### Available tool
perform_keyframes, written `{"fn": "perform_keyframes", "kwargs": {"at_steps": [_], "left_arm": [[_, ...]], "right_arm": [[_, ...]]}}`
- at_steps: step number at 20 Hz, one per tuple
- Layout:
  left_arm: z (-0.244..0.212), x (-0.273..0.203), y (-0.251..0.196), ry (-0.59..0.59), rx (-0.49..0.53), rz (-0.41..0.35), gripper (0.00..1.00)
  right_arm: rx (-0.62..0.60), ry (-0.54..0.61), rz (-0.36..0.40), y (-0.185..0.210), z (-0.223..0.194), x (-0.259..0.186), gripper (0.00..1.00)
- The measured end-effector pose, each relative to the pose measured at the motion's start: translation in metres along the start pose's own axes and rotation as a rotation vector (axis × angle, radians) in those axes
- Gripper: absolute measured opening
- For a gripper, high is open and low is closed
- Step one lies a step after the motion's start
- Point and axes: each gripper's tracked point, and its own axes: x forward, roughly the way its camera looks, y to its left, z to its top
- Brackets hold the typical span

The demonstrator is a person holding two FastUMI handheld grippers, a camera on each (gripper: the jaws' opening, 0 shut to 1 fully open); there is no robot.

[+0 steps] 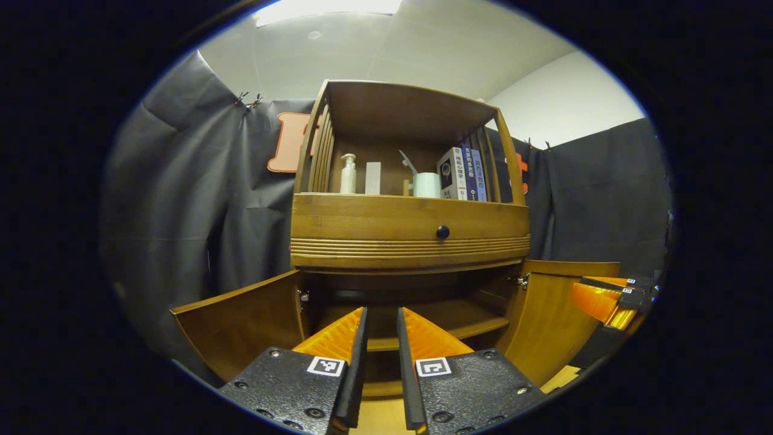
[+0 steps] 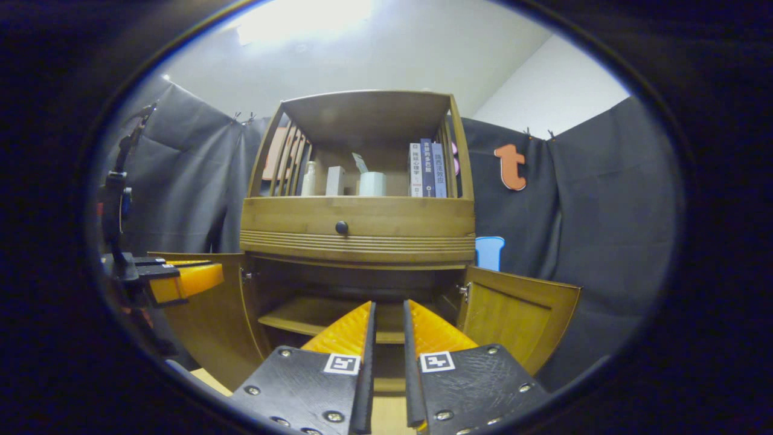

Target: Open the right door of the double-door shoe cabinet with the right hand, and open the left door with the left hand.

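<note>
The wooden shoe cabinet (image 1: pixel 410 241) stands straight ahead with both lower doors swung outward. In the left gripper view the left door (image 1: pixel 241 323) hangs open at lower left and the right door (image 1: pixel 546 326) at lower right. My left gripper (image 1: pixel 381 311) sits back from the cabinet, centred on the opening, its fingers nearly together and holding nothing. The right gripper (image 1: pixel 574 290) floats by the right door's top edge. In the right gripper view the right gripper (image 2: pixel 389 304) also faces the opening, narrow-gapped and holding nothing, between the left door (image 2: pixel 223 326) and right door (image 2: pixel 519 317). The left gripper (image 2: pixel 220 272) shows at far left.
Inside the lower compartment a shelf (image 1: pixel 447 320) is visible. Above it is a drawer with a black knob (image 1: pixel 442 232). The top shelf carries a pump bottle (image 1: pixel 348 174), a white cup (image 1: pixel 427 185) and books (image 1: pixel 462 174). Black cloth walls surround the cabinet; pale floor (image 1: pixel 380 417) lies below.
</note>
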Motion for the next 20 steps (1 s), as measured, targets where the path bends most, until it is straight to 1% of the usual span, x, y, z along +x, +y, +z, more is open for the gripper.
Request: {"fn": "perform_keyframes", "kwargs": {"at_steps": [1,2,3,4,7,8,9,15,20], "left_arm": [[-0.001,0.001,-0.004,0.002,-0.004,-0.004,0.21],[-0.002,0.003,-0.011,0.000,-0.007,-0.018,0.37],[-0.001,0.003,-0.018,-0.002,-0.006,-0.030,0.34],[-0.003,0.003,-0.022,-0.005,-0.003,-0.040,0.42],[0.002,-0.001,-0.034,-0.009,0.014,-0.067,0.82],[-0.007,0.005,-0.036,-0.005,0.020,-0.066,0.96],[-0.007,0.005,-0.038,-0.005,0.021,-0.069,0.94],[-0.007,0.007,-0.047,-0.007,-0.021,-0.098,0.94],[-0.006,0.008,-0.039,-0.016,-0.033,-0.085,0.94]], "right_arm": [[-0.004,-0.002,-0.006,-0.001,0.000,-0.001,0.22],[-0.007,-0.004,-0.015,-0.002,0.000,-0.003,0.22],[-0.007,-0.007,-0.017,-0.003,0.000,-0.005,0.22],[-0.007,-0.007,-0.016,-0.002,-0.002,-0.005,0.24],[-0.016,0.008,-0.018,-0.003,-0.007,-0.006,0.70],[-0.017,0.009,-0.022,-0.004,-0.009,-0.006,0.85],[-0.014,0.008,-0.025,-0.005,-0.009,-0.006,1.00],[-0.004,0.008,-0.035,-0.007,-0.012,-0.006,1.00],[-0.012,0.000,-0.030,-0.002,-0.013,-0.004,1.00]]}}
